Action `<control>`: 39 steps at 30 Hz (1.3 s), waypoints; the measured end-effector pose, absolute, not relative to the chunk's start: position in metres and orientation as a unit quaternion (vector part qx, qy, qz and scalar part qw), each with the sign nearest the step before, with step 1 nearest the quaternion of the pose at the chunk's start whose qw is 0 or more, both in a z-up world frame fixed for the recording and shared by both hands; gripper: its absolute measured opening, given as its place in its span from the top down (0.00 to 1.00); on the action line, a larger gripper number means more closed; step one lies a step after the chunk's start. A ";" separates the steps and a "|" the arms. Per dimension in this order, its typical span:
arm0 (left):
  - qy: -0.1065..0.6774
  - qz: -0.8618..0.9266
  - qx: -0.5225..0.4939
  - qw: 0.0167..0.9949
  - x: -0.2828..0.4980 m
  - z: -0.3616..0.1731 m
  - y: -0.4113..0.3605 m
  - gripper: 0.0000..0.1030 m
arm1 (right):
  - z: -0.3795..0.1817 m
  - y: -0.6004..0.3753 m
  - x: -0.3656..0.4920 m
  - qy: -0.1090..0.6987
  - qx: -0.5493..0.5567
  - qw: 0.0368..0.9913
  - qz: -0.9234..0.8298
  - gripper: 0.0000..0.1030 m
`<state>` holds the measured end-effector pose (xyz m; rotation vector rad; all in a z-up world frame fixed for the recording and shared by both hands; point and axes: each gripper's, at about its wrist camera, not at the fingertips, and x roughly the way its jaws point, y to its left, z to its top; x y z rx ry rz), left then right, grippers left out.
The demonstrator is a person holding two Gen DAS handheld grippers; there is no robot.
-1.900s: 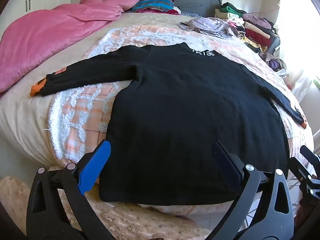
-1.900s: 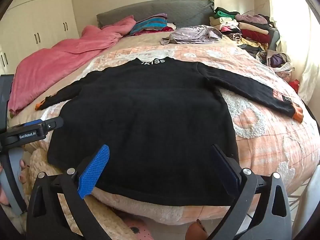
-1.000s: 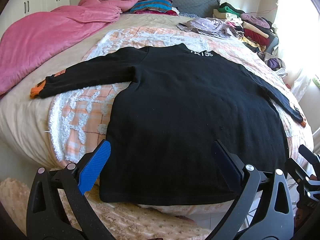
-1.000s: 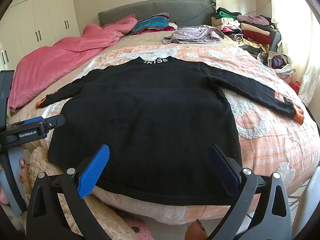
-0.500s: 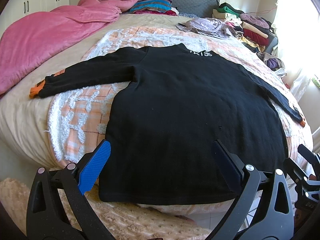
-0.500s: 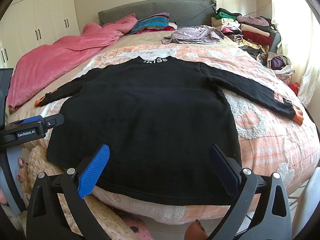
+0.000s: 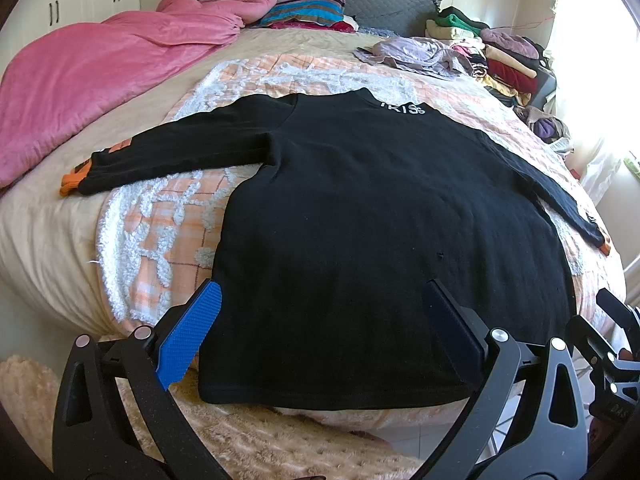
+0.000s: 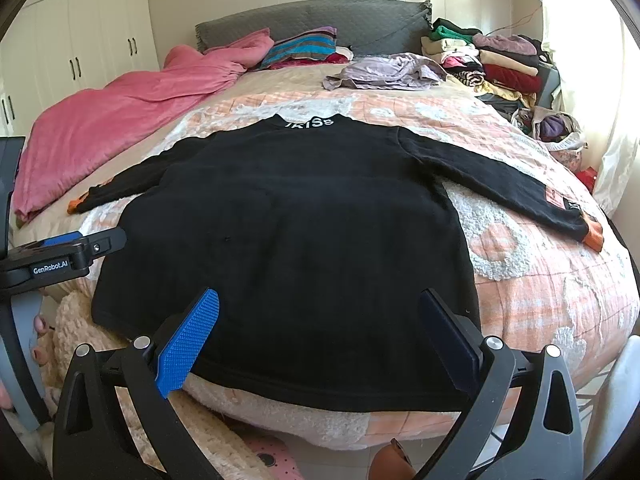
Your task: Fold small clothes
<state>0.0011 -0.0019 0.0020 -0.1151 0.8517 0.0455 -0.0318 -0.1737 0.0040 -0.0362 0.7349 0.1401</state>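
Observation:
A black long-sleeved sweater point(image 7: 360, 216) with white collar lettering and orange cuffs lies spread flat on the bed, sleeves out to both sides; it also shows in the right wrist view point(image 8: 304, 232). My left gripper point(image 7: 324, 300) is open and empty, hovering just above the sweater's near hem toward its left corner. My right gripper point(image 8: 320, 304) is open and empty, above the hem toward the right corner. The left gripper's body shows at the left edge of the right wrist view point(image 8: 60, 260).
A peach and white quilt point(image 7: 160, 216) covers the bed under the sweater. A pink blanket point(image 7: 100, 64) lies at the left. A lilac garment point(image 8: 384, 72) and stacked folded clothes point(image 8: 488, 60) sit at the back right. A fluffy rug point(image 7: 240, 440) lies below the bed edge.
Both grippers have drifted only slightly over the near hem; the sweater lies as before and both stay open.

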 end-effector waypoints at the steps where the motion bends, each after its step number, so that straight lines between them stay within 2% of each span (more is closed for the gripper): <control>1: 0.413 0.022 -0.056 0.909 0.001 0.002 -0.002 0.08 | 0.004 -0.173 -0.032 0.359 -0.018 0.931 0.069 0.04; 24: 0.413 0.018 -0.059 0.909 0.004 0.002 -0.002 0.08 | 0.009 -0.170 -0.023 0.352 -0.012 0.933 0.071 0.04; 39: 0.406 0.031 -0.055 0.912 0.050 0.021 0.012 0.08 | 0.027 -0.177 0.026 0.336 -0.001 0.940 0.055 0.04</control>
